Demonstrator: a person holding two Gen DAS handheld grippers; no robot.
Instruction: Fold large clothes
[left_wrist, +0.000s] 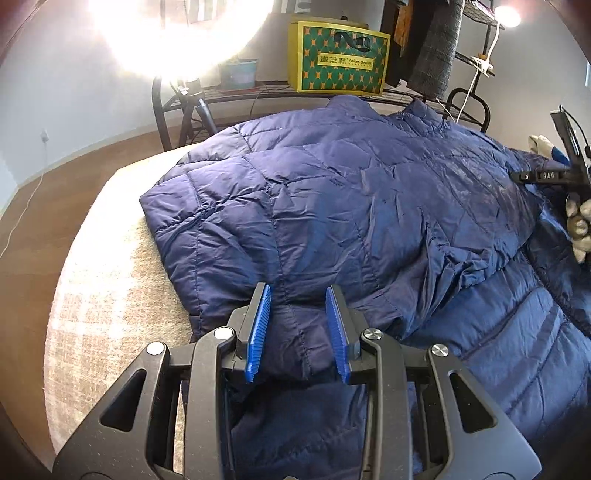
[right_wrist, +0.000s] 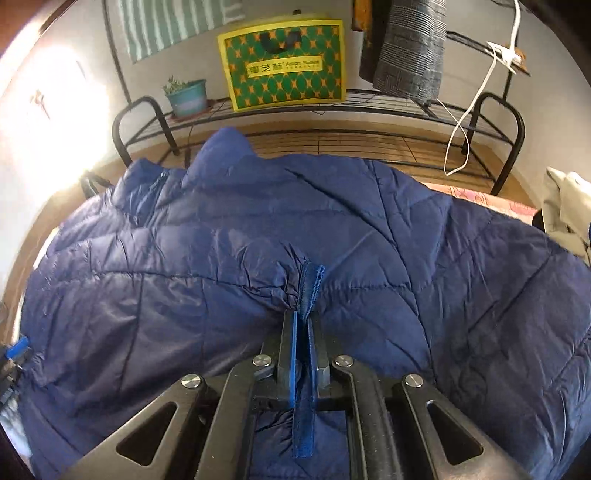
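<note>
The left gripper (left_wrist: 298, 328) has its blue fingers (left_wrist: 258, 328) spread apart above the near hem of the navy jacket (left_wrist: 332, 206), gripping nothing. The right gripper (right_wrist: 303, 343) has its fingers pressed together on a ribbed cuff (right_wrist: 309, 291) of the same jacket. The jacket lies spread over a beige carpet (left_wrist: 110, 295). Behind stands a metal rack (right_wrist: 369, 110) with a green-and-yellow bag (right_wrist: 284, 62) and a potted plant (right_wrist: 186, 96).

Both wrist views look close, low across the jacket (left_wrist: 332, 206) toward one shared rack (right_wrist: 332, 107).
</note>
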